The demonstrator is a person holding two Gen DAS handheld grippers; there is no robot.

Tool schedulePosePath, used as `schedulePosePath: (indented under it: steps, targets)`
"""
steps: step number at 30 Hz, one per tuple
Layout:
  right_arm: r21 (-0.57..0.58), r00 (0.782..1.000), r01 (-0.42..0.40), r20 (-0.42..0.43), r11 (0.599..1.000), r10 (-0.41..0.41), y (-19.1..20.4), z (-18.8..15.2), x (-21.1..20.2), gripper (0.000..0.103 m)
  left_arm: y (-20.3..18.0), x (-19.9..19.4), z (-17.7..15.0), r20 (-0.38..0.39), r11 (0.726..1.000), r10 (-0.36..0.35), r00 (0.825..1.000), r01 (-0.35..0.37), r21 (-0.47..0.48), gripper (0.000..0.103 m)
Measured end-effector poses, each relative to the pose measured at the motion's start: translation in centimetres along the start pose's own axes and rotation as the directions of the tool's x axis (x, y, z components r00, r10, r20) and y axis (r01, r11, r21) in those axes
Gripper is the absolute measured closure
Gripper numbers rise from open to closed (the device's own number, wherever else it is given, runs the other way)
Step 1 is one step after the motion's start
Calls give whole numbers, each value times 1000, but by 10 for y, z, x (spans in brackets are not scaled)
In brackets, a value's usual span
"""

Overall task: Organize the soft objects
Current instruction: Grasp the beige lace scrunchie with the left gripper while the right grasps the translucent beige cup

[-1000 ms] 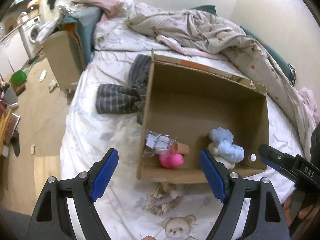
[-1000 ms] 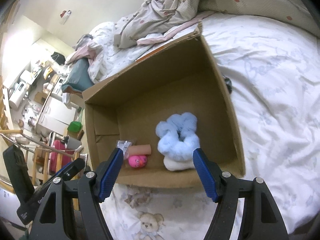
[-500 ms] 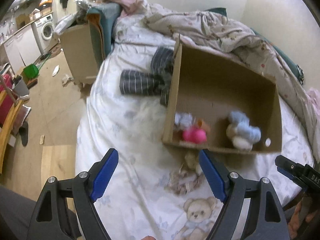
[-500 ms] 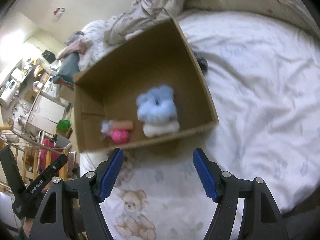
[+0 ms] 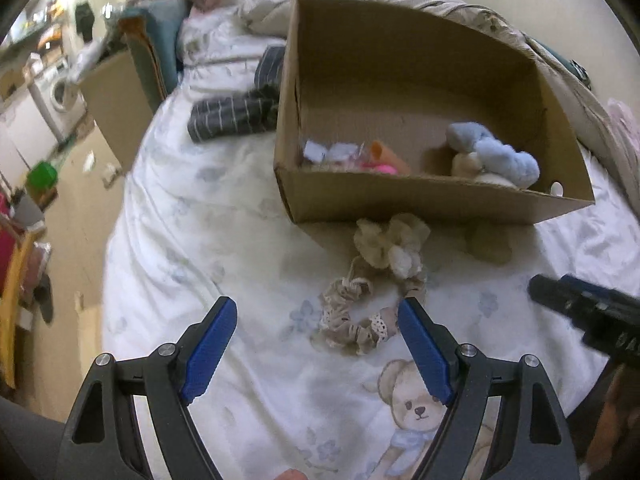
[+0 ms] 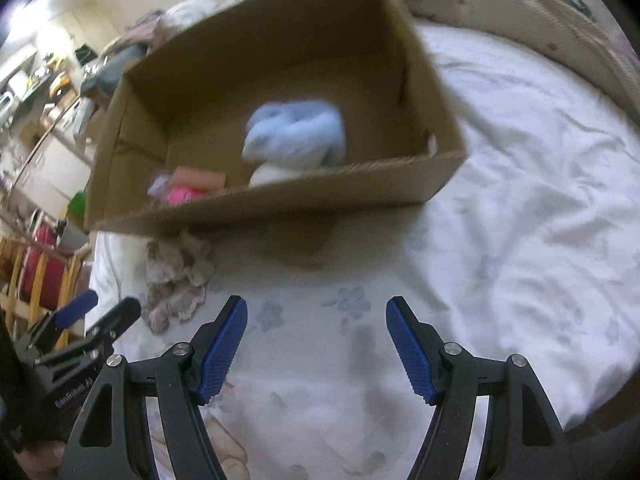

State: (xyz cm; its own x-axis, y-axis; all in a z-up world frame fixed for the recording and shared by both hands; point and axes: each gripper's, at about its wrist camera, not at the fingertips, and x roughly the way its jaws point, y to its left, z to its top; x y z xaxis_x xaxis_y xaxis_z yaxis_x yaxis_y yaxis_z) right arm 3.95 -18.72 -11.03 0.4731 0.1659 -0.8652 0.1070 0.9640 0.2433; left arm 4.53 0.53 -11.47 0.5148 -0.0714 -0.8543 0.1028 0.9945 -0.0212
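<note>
A cardboard box (image 5: 420, 196) (image 6: 320, 196) sits on the white bed. Inside lie a pale blue plush (image 5: 494, 156) (image 6: 296, 132), a cream plush (image 5: 466, 166), a pink toy (image 5: 382, 168) (image 6: 180, 194) and an orange piece (image 6: 200, 178). Beige frilly scrunchies (image 5: 376, 280) (image 6: 172, 280) lie on the sheet in front of the box. My left gripper (image 5: 316, 344) is open and empty, low over the sheet just short of the scrunchies. My right gripper (image 6: 316, 344) is open and empty, over bare sheet right of them.
A striped grey garment (image 5: 236, 114) lies left of the box. A rumpled blanket (image 5: 560, 60) runs along the wall behind it. The bed's left edge drops to the floor, with another box (image 5: 116, 100) and a washing machine (image 5: 60, 88) beyond.
Both grippers have pulled back and down from over the box toward the near sheet. The scrunchies now lie between the left jaws' line of sight. Both stay open.
</note>
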Motion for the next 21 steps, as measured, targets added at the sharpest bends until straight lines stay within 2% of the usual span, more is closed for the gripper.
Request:
schedulePosePath:
  steps: [3,5,7,9,11,13,15,17,21]
  targets:
    - [0,1000,-8,-16,1000,8,2,-1,9,27,1,10,0,-26,1000,-28,999,27,-16,22]
    - [11,1000,-9,-20,1000,9,1,0,14,27,2,16,0,-40,999,-46,998,45,-29,26]
    - [18,1000,-3,-21,1000,4,-2,2,18,27,1,21,-1,-59,997,-61,996,59,-42,45]
    - [22,1000,-2,-16,1000,2,-3,4,20,27,-1,28,-1,-74,996,-82,994,79,-47,50]
    - [25,1000,1,-11,1000,0,-4,7,23,27,-3,31,-1,-79,994,-99,992,95,-47,62]
    - [32,1000,0,-5,999,0,-4,8,26,27,-4,33,-2,-96,993,-109,989,104,-48,83]
    - [42,1000,-1,-6,999,1,-5,10,29,30,-6,31,-2,-109,992,-121,987,116,-51,92]
    - [40,1000,5,-10,999,-5,-3,11,32,37,-4,26,-4,-123,990,-131,984,124,-68,93]
    - [35,1000,5,0,999,-5,0,16,38,38,7,11,-7,-133,983,-151,980,135,-122,94]
